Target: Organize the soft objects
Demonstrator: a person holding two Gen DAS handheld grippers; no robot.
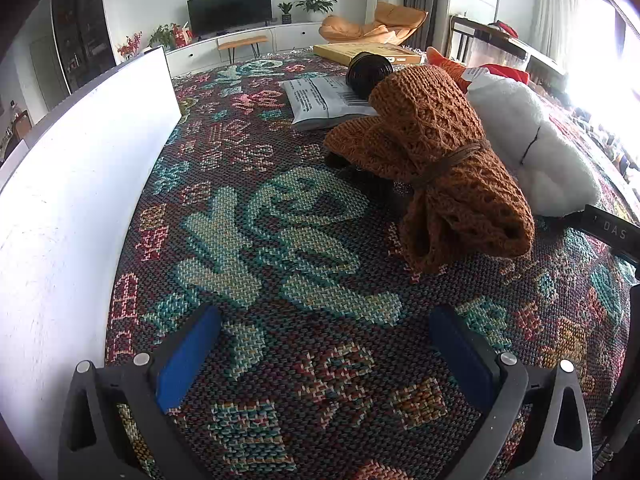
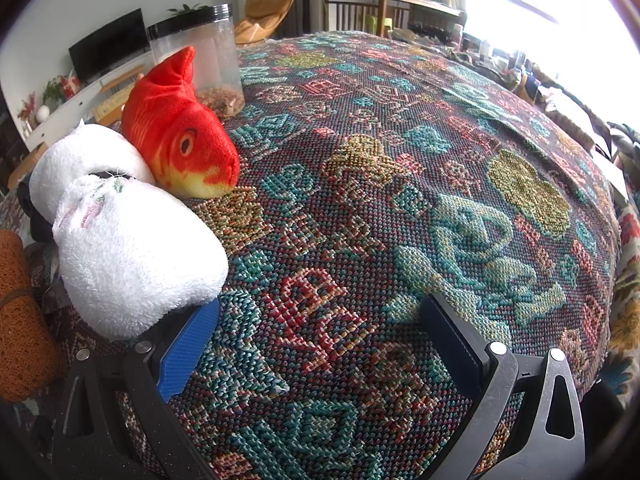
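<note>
- Both grippers are sitting wide apart and holding nothing: left gripper is hovering low over the patterned woven cloth, right gripper is doing the same on its own side.
- Soft stuff is lying in a loose row: the rust-brown knit roll tied with a cord, the white plush towel roll touching it, then the red goldfish plush leaning on the towel.
- Right gripper's left pad is sitting just beside the white roll, possibly brushing it; hard to say with the fisheye bending everything.
- A white box wall is running along the left gripper's left side, probably the drop spot.
- Looks like the reach-in step, nothing grabbed yet.
- Next move is calling for swinging a gripper onto one bundle, straddling its middle and squeezing gently so it's not unrolling.
</note>
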